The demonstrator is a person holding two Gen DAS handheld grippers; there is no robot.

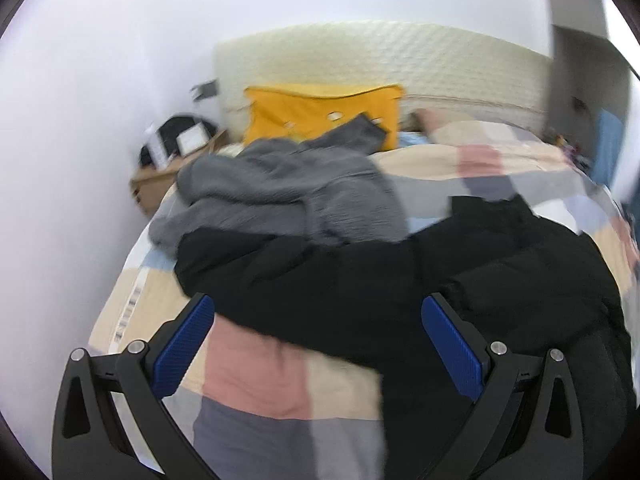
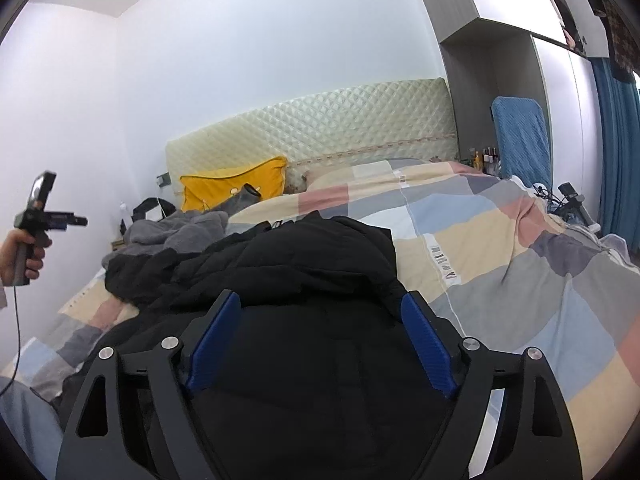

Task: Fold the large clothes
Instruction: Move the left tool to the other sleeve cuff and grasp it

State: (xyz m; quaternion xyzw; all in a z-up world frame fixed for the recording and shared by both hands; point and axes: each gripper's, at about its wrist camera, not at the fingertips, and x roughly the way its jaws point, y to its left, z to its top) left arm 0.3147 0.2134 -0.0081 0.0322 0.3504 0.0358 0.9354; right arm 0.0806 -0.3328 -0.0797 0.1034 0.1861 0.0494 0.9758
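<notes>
A black padded jacket (image 1: 400,280) lies crumpled on the bed; it also shows in the right wrist view (image 2: 300,272). A grey fleece garment (image 1: 280,192) lies heaped behind it, also seen in the right wrist view (image 2: 176,232). My left gripper (image 1: 318,308) is open and empty, held above the jacket's near left edge. My right gripper (image 2: 320,304) is open and empty, hovering over the jacket's near part. The left gripper also shows in the right wrist view (image 2: 52,216), held up in a hand at the far left.
The bed has a checked quilt (image 2: 500,248) in beige, pink, grey and blue. A yellow pillow (image 1: 324,112) leans on the quilted headboard (image 2: 320,124). A wooden bedside table (image 1: 160,184) stands at the left wall. A wardrobe (image 2: 488,92) and blue curtain (image 2: 616,152) are at the right.
</notes>
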